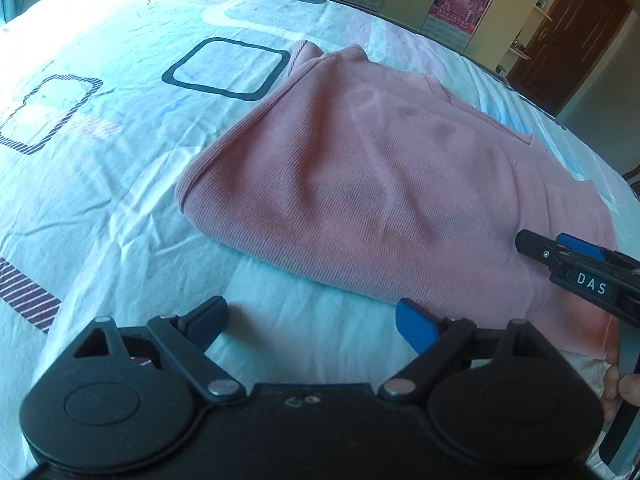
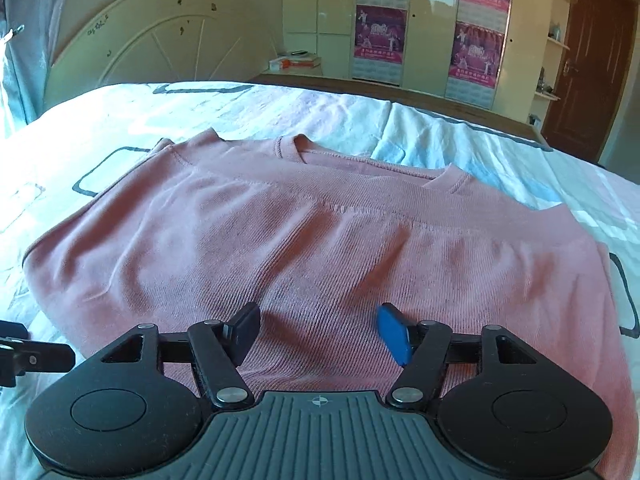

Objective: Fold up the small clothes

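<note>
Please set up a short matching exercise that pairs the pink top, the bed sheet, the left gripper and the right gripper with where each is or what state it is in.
Things:
1. pink top
2. bed sheet
3. left gripper
4. right gripper

Places or states:
A. open, over bare sheet just off the garment's near edge
B. pale, printed with dark rounded squares
C. open, over the ribbed cloth, nothing gripped
D. lying folded on the bed, neckline at the far side

Pairs: 1-D, 2-B, 3-A, 4-C
</note>
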Demonstrator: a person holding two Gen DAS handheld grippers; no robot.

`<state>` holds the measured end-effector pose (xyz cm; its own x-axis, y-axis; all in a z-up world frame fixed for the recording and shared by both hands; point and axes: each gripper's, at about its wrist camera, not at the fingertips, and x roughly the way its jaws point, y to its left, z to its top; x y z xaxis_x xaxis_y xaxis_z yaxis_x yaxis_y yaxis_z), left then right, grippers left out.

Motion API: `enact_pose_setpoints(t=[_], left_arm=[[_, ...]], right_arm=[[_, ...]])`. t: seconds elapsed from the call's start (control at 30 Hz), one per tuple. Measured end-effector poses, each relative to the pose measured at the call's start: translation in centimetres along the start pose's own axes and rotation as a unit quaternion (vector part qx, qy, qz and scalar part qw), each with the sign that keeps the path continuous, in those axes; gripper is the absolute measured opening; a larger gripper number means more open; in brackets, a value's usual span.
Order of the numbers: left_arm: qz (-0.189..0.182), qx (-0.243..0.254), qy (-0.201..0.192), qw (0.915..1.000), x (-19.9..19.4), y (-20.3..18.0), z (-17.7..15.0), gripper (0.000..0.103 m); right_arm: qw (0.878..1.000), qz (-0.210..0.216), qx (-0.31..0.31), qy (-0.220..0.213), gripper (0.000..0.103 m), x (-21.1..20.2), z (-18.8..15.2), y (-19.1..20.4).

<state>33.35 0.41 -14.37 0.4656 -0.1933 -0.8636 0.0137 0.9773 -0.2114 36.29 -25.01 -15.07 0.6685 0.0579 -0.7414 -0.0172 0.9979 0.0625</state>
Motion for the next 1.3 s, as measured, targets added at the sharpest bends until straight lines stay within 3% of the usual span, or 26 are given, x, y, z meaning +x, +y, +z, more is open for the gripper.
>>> enact_pose_setpoints(t=[0.4, 0.7, 0.93, 1.03, 1.1, 1.3], left_arm=[[-0.037, -0.030, -0.012, 0.9988, 1.6, 0.5, 2.1, 0.095], [-0.077, -0.053, -0.053, 0.9942, 2.8, 1.6, 3.7, 0.096], [-0.100, -0.069, -0.078, 0.9896, 3.5, 2.6, 4.6, 0.086], [-0.102, -0.072, -0.084, 0.9887, 3.7, 2.9, 4.8, 0.079], [-0.105, -0.072, -0.084, 0.9884, 3.7, 3.0, 4.9, 0.079], [-0.111, -0.081, -0.079, 0.9874, 3.7, 3.4, 5.0, 0.080]], right_arm=[[1.000, -0.010, 0.025, 0.004, 0.065, -1.1, 0.1, -0.1], [0.999, -0.017, 0.037, -0.002, 0.065, -1.0, 0.6, 0.1], [0.998, -0.038, 0.053, -0.026, 0.065, -0.5, 2.2, 0.4], [0.998, -0.053, 0.039, 0.011, 0.065, 1.5, 1.7, 0.8], [0.998, -0.058, 0.035, 0.004, 0.070, 2.0, 1.0, 1.0], [0.997, -0.061, 0.054, -0.015, 0.070, 0.6, 1.3, 0.6]])
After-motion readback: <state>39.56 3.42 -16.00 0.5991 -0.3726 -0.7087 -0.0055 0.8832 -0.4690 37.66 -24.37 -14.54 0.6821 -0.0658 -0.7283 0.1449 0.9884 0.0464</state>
